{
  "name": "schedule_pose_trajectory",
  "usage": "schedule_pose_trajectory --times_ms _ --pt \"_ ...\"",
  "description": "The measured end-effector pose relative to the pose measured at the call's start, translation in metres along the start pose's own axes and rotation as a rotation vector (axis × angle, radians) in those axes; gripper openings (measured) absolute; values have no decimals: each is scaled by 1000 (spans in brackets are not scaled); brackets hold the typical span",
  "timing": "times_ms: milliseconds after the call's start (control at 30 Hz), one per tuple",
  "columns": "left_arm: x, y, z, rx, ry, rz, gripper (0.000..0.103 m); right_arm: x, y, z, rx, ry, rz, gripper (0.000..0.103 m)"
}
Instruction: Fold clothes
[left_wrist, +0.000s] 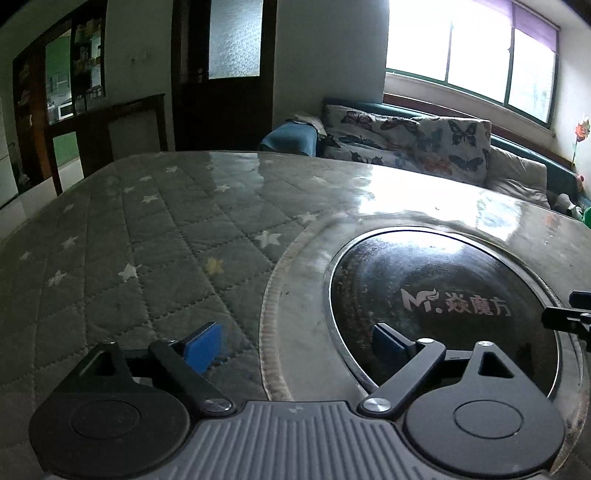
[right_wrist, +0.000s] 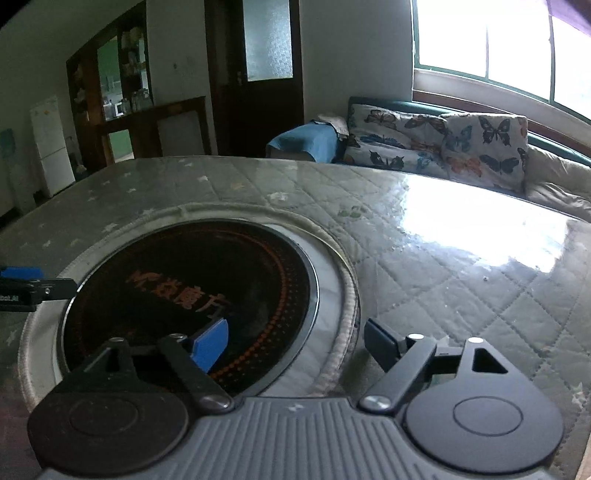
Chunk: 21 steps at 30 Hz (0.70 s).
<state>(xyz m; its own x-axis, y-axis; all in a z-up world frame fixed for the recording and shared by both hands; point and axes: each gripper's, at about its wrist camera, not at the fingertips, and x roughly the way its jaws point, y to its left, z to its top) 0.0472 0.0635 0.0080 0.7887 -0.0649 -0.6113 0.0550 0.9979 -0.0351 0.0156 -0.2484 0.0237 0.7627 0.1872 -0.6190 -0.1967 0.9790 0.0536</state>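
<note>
Now my left hand-held gripper (left_wrist: 297, 341) and right hand-held gripper (right_wrist: 295, 345) both gape apart, empty, over the grey star-quilted tabletop (left_wrist: 155, 236) with its round black glass hob (left_wrist: 443, 306); no clothes show.

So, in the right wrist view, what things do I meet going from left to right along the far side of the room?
White fridge → dark wooden shelf → dark door → blue cloth → butterfly cushions → window.

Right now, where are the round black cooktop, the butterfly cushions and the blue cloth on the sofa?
round black cooktop (left_wrist: 443, 302): left wrist view, on its glass centre.
butterfly cushions (right_wrist: 439, 142): right wrist view, on the printed front.
blue cloth (right_wrist: 306, 142): right wrist view, on its draped top.
</note>
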Motion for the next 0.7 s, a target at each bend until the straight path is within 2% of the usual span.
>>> schedule_pose_trajectory --times_ms 400,700 --pt "5 -2 0 -7 4 -5 100 14 6 4 -15 24 -11 103" --pt "9 -5 0 6 15 4 103 18 10 5 -32 35 -33 103"
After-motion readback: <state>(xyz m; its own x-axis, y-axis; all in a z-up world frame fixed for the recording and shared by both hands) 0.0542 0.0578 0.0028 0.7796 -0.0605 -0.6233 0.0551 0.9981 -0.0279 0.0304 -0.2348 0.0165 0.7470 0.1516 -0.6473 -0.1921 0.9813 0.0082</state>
